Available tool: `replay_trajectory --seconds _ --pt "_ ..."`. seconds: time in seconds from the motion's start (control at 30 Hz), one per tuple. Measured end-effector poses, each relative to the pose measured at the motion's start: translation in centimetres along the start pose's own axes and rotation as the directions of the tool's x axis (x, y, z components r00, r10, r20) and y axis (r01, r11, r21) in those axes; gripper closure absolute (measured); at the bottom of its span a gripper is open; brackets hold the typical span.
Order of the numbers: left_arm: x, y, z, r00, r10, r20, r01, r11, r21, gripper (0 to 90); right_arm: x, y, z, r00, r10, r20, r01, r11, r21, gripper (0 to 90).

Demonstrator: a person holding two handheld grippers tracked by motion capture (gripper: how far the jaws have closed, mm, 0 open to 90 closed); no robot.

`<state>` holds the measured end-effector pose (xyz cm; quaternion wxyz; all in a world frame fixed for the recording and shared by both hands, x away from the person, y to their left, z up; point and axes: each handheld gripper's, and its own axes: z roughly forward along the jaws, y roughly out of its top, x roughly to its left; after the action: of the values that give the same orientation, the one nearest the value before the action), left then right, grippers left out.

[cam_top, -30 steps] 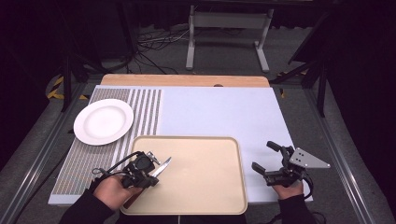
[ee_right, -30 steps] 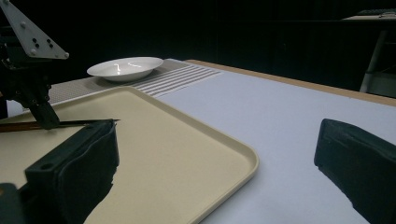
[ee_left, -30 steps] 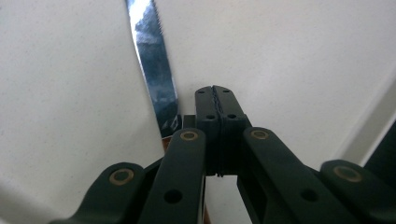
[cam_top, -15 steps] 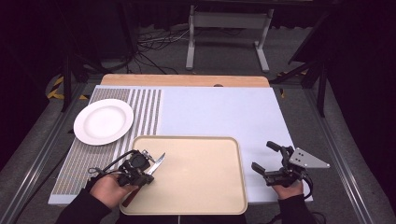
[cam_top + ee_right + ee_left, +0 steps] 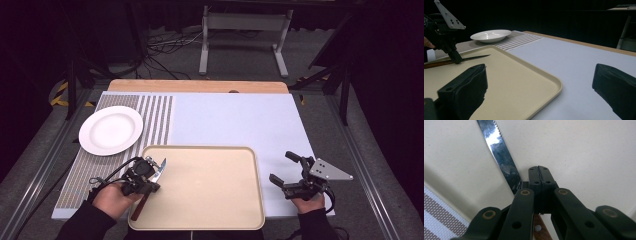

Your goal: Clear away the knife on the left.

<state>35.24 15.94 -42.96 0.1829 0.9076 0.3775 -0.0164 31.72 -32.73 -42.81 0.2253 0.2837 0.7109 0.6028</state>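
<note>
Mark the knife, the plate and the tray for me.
knife (image 5: 499,150): left gripper view, on the serrated blade.
plate (image 5: 110,130): high view, centre of the white dish.
tray (image 5: 210,185): high view, bare beige floor of the tray.

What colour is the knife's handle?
Reddish-brown wood, seen best in the left gripper view beneath the jaws: knife, handle.

The knife (image 5: 150,185) is now laid lower on the tray (image 5: 210,200), its blade tip (image 5: 161,165) drawn back toward the tray's left edge. The left gripper (image 5: 142,182) is shifted slightly with it, nearer the person.
</note>
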Motion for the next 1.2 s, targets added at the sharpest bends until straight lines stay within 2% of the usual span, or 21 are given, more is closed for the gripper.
replay_trajectory --seconds 0.17,0.37,0.57,0.77,0.93,1.2 --pt "0.5 -0.1 -0.1 0.9999 -0.001 -0.015 0.001 0.9999 -0.01 90.0 0.0 0.0 0.0 1.0 0.0 -0.001 0.0 1.0 0.0 0.6" --pt "1.1 -0.3 -0.2 0.9991 -0.032 -0.028 0.032 0.9991 -0.029 90.0 0.0 0.0 0.0 1.0 -0.001 0.001 0.001 1.0 0.0 0.6" --pt "1.6 -0.3 -0.3 0.9984 -0.039 -0.042 0.037 0.9987 -0.035 89.9 0.0 0.0 0.0 1.0 -0.001 0.0 0.001 1.0 0.001 0.6" --pt "2.1 -0.6 -0.5 0.9966 -0.066 -0.049 0.064 0.9971 -0.042 89.9 0.0 0.0 0.0 1.0 -0.002 -0.001 0.002 1.0 0.003 0.6" --pt "2.3 -0.7 -0.6 0.9953 -0.075 -0.062 0.072 0.9964 -0.046 90.0 0.0 0.0 0.1 1.0 -0.005 -0.005 0.005 1.0 0.003 0.6" --pt "2.4 -0.8 -0.6 0.9956 -0.075 -0.057 0.072 0.9964 -0.045 89.9 0.0 0.0 0.1 1.0 -0.004 -0.004 0.004 1.0 0.004 0.6"
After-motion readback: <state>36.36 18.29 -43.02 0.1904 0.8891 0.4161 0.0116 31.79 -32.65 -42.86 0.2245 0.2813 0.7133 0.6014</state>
